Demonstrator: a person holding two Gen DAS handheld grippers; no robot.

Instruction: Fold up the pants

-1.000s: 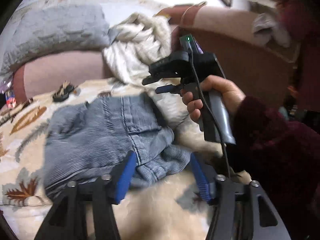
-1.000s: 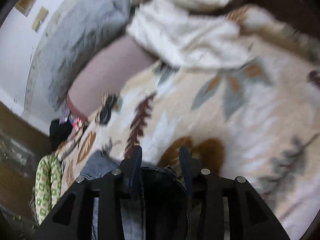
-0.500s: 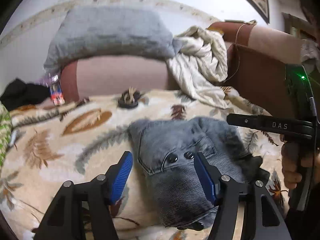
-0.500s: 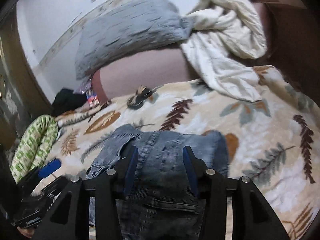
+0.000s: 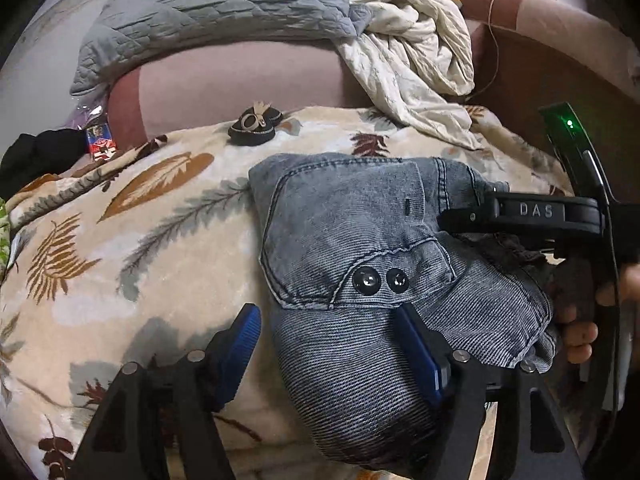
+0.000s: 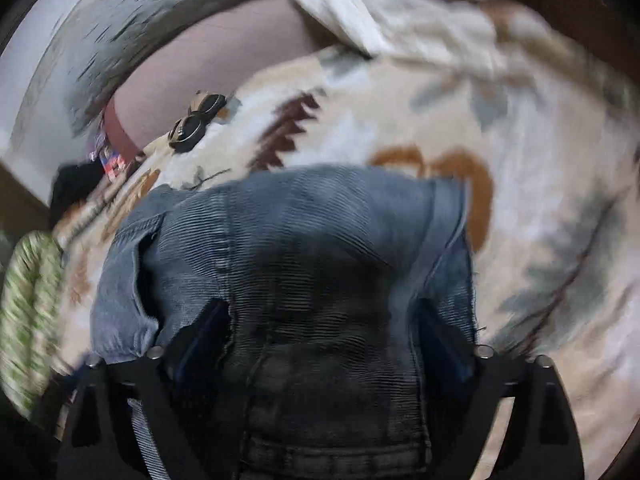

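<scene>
The blue denim pants lie bunched in a folded heap on the leaf-patterned blanket, a pocket with two snaps facing up. My left gripper is open, its blue fingers straddling the near left part of the heap without gripping it. My right gripper shows in the left wrist view at the heap's right side. In the blurred right wrist view, my right gripper is open wide over the pants, the denim lying between the fingers.
A small dark hair accessory lies on the blanket behind the pants. A grey quilted cushion and a cream cloth rest on the pinkish sofa back. A green patterned item lies at the left.
The right gripper's fingers have spread wider and let the denim go. The left gripper has swung over the heap and closer to it, and the heap now lies more compactly folded.
</scene>
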